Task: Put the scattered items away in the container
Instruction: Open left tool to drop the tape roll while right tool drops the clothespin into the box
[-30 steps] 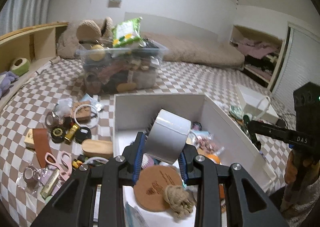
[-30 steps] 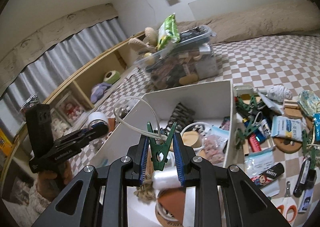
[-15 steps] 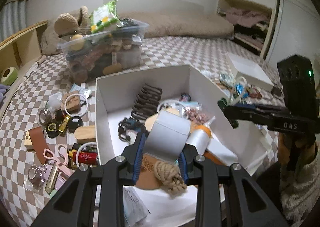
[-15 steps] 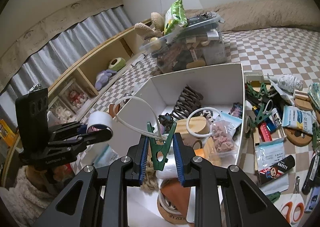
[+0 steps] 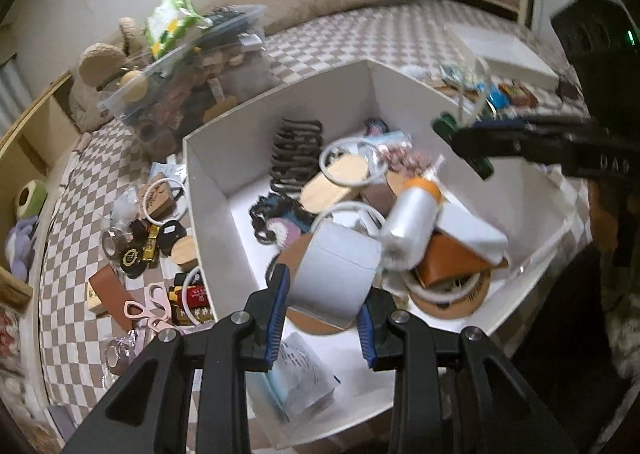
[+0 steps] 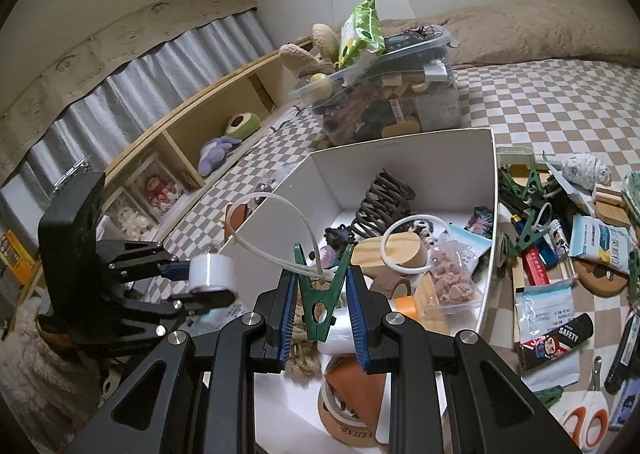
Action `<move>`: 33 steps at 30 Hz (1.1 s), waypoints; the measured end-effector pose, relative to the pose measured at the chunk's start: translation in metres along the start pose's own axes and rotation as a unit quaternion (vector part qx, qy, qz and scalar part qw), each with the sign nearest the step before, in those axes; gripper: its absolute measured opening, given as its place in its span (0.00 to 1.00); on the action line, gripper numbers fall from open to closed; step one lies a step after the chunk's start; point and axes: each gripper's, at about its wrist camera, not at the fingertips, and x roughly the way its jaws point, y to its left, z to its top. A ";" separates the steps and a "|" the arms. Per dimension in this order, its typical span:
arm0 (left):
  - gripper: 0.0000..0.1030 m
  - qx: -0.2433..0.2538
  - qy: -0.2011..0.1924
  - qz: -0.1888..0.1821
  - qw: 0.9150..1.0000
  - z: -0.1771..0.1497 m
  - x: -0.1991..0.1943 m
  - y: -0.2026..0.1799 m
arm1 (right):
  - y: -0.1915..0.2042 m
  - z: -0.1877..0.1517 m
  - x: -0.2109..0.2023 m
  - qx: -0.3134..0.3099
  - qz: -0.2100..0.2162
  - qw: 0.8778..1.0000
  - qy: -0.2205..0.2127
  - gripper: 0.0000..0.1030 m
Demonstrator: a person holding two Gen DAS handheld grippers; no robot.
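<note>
Left wrist view: left gripper [image 5: 323, 308] pinches a white tape roll [image 5: 334, 268] between its blue pads, jaws partly spread to the roll's width, above the near end of the white box [image 5: 208, 190]. Only this view shows pink scissors [image 5: 146, 304] on the checkered cloth to the gripper's left. Right wrist view: right gripper [image 6: 320, 312] clamps a green clip [image 6: 319, 294] carrying a white cord loop [image 6: 272, 222], over the box. Only this view shows orange scissors [image 6: 586, 420] to the right.

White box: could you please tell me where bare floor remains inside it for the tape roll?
In the white cardboard box, bare floor shows beside the left wall, before the black claw hair clip, and around the flat packet nearest the camera. The right half is crowded.
</note>
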 end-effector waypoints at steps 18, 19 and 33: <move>0.30 0.064 0.095 -0.004 0.993 -0.002 0.014 -0.013 | 0.013 -0.007 0.018 -0.001 0.050 0.998 0.039 0.25; 0.30 0.066 0.098 -0.003 0.993 -0.002 0.015 -0.014 | 0.015 -0.008 0.020 -0.003 0.051 0.998 0.041 0.25; 0.66 0.040 0.069 0.028 0.996 -0.005 -0.006 -0.004 | 0.031 -0.018 0.043 -0.012 0.071 0.994 0.079 0.25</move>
